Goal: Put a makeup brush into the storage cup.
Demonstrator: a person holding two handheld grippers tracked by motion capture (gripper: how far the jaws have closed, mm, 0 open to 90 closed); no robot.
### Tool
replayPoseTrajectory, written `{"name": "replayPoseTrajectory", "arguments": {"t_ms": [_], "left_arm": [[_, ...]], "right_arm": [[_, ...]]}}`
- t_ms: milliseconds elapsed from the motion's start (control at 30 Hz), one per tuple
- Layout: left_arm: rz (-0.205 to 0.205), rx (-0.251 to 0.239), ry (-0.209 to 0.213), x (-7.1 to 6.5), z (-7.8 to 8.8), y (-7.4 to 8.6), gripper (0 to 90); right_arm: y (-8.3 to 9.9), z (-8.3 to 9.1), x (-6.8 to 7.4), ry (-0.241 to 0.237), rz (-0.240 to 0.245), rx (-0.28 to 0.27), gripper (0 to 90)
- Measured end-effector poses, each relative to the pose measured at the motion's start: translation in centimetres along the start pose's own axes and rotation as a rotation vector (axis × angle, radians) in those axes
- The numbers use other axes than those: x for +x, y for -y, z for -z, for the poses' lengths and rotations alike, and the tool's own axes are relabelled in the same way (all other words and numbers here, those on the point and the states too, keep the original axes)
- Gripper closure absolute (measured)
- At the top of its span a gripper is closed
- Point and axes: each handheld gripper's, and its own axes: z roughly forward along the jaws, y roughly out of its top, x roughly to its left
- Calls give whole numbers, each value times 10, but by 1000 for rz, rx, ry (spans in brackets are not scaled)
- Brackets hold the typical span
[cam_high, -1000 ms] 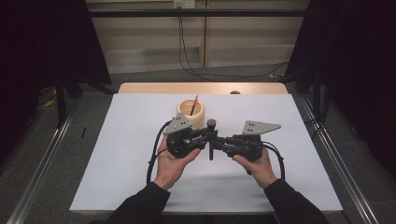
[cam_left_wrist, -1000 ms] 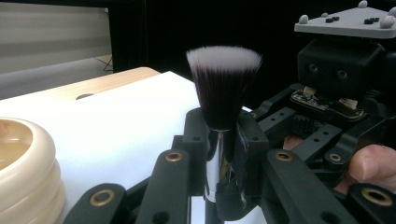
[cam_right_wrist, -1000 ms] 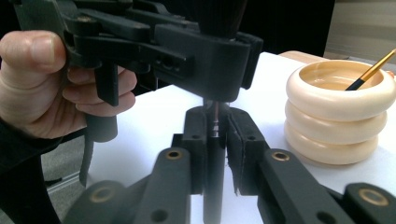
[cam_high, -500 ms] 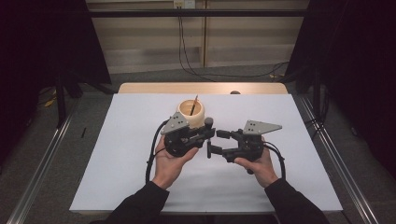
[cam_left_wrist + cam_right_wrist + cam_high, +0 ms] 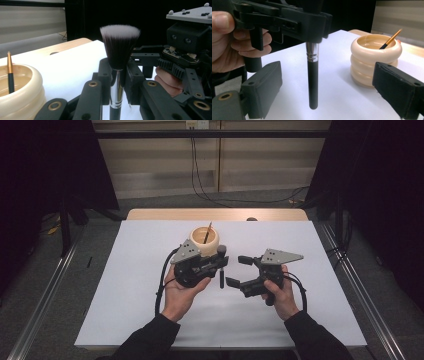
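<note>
Left gripper view: the left claw (image 5: 117, 82) squeezes a fat makeup brush with a black handle, silver band and white-tipped bristles (image 5: 119, 47), upright above the white bench (image 5: 135, 270). The right claw (image 5: 239, 271) has just been opening, nothing between.

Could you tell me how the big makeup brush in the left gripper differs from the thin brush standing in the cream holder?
The makeup brush has a thick black handle, a silver ferrule and a broad flat-topped bristle head; the thin brush is slim with an orange-gold upper part. The makeup brush is clamped upright in the left gripper, above the table; the thin brush leans inside the ribbed holder, untouched. Both have dark handles.
</note>
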Motion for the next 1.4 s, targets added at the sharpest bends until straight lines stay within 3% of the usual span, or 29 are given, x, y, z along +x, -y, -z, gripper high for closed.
{"name": "replayPoseTrajectory", "arguments": {"t_ms": [100, 300, 400, 433, 500, 567, 700, 767, 833, 933, 1067, 1233, 1267, 1400], "left_arm": [[2, -1, -5, 3, 3, 0, 775], [-1, 1, -20, 4, 5, -2, 775], [-11, 1, -16, 5, 7, -2, 775], [0, -5, -36, 5, 8, -3, 775], [-6, -2, -25, 7, 9, -3, 775], [-1, -6, -33, 8, 10, -3, 775], [-1, -13, -28, 11, 13, -5, 775], [1, -16, -45, 10, 15, -6, 776], [-2, -21, -29, 12, 15, -6, 775], [-6, -10, -51, 13, 17, -7, 775], [16, -21, -61, 16, 18, -8, 775], [12, -26, -56, 21, 21, -9, 776], [11, -20, -71, 22, 23, -10, 775], [6, -19, -86, 26, 26, -12, 775]], "right_arm": [[1, 2, -2, 52, 7, 7, 69], [3, 3, -4, 103, 16, -21, 42], [3, 5, -4, 115, 23, -35, 34], [3, 7, -4, 113, 26, -47, 33], [3, 9, -5, 115, 26, -51, 33], [6, 12, -5, 140, 28, -75, 45], [11, 17, -8, 167, 11, -71, 40], [11, 20, -8, 178, 16, -66, 37], [10, 23, -8, 180, 16, -67, 31], [12, 27, -8, 197, 21, -76, 26], [19, 34, -11, 234, 11, -84, 28], [23, 49, -13, 275, 11, -94, 12], [25, 55, -13, 304, 2, -105, 4], [31, 65, -14, 337, -3, -100, 0]]}}
